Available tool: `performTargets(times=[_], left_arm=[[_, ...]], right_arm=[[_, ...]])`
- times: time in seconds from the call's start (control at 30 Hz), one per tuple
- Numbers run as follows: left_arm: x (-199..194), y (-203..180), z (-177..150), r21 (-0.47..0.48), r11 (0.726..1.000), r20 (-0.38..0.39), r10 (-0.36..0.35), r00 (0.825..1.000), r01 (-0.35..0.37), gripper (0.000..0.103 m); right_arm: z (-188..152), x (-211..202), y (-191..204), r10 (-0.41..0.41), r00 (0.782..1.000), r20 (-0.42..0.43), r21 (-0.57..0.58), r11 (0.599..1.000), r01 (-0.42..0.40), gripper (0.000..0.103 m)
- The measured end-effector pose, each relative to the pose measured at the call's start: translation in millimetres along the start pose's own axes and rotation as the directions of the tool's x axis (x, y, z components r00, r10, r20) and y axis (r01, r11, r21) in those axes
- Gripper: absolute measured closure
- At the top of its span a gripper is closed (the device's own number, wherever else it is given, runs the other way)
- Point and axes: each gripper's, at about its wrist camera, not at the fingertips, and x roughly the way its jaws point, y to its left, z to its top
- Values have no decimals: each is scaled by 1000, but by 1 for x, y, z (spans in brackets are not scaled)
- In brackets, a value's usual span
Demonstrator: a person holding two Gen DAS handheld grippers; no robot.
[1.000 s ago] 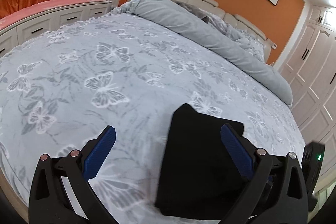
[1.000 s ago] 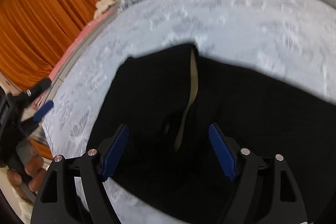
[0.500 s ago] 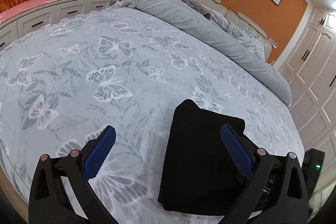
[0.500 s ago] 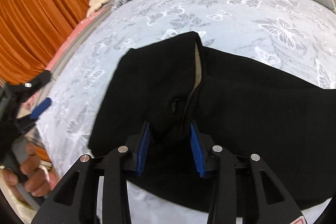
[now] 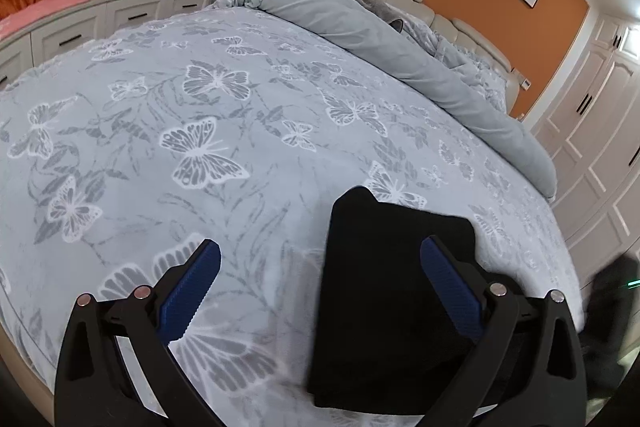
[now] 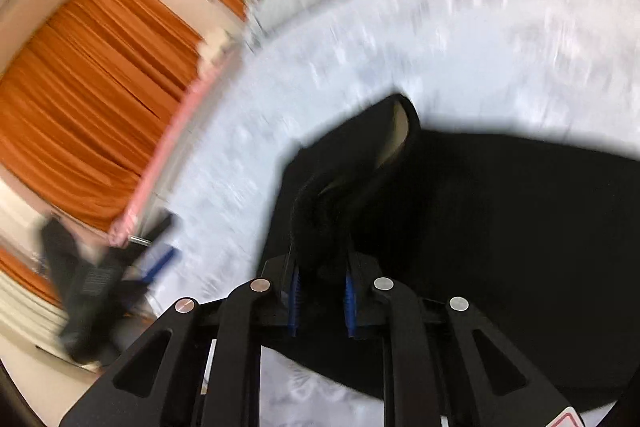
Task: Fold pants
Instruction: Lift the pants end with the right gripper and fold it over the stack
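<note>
The black pants [image 5: 384,291] lie folded on the butterfly-print bedspread [image 5: 208,131] near the bed's foot. My left gripper [image 5: 320,267] is open and empty above the pants' left edge, its right finger over the cloth. In the right wrist view the pants [image 6: 500,219] spread dark across the bed. My right gripper [image 6: 320,291] is shut on a raised bunch of the black cloth, which lifts into a ridge showing a pale lining [image 6: 400,131]. The left gripper [image 6: 120,263] shows blurred at the left.
A rolled grey duvet [image 5: 420,67] lies across the head of the bed. White drawers with a pink top [image 5: 92,15] stand on the left, white wardrobe doors [image 5: 592,131] on the right. Orange curtains [image 6: 80,99] hang beyond the bed's left side.
My right gripper closed on a bunch of the pants and is now pulling it up; the view is blurred by motion. My left gripper stayed open and moved little.
</note>
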Motion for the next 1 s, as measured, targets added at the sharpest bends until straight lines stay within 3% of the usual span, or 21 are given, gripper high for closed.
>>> performTargets(times=[0.1,0.17,0.27,0.33,0.37,0.4,0.43,0.63,0.73,0.77,0.8,0.83,0.93,1.0], left_arm=[[0,-3,-1,-5,999,-5,-34,999,34,5],[3,-11,-4,5,999,-21,-51,998,51,5],[10,-26,-10,20,997,-52,-76,996,77,5],[17,-39,-18,26,994,-85,-104,991,106,5],[22,-49,-23,31,992,-106,-119,987,123,5],[24,-55,-27,37,991,-120,-125,985,130,5],[28,-62,-31,47,990,-133,-126,983,133,5],[48,-107,-57,144,982,-178,-99,979,125,5],[57,-126,-67,201,971,-195,-94,976,133,5],[58,-130,-69,223,965,-194,-91,977,135,5],[60,-136,-72,252,959,-192,-83,978,131,5],[61,-143,-77,296,948,-184,-62,981,116,5],[59,-157,-88,378,920,-172,-40,984,104,5],[55,-165,-94,427,897,-158,-51,986,115,5]], right_arm=[[7,-62,-12,-26,995,93,-19,999,27,88],[-1,-100,-44,-93,988,123,6,996,93,88],[-26,-124,-115,-251,963,95,127,963,238,87],[-46,-119,-161,-325,946,19,199,928,315,85],[-53,-114,-178,-291,957,-13,248,926,285,84],[-58,-114,-197,-173,985,-3,356,920,162,82],[-59,-116,-201,-139,990,19,377,918,122,80],[-49,-106,-192,-130,991,21,325,939,116,56],[-38,-100,-193,-139,989,41,324,939,118,52],[-38,-98,-191,-153,987,55,310,942,129,54],[-35,-97,-190,-183,981,62,280,947,159,81],[-32,-96,-184,-238,969,64,235,948,217,86],[-30,-121,-169,-229,962,148,184,962,201,88],[-36,-142,-168,-263,946,190,173,957,231,88]])
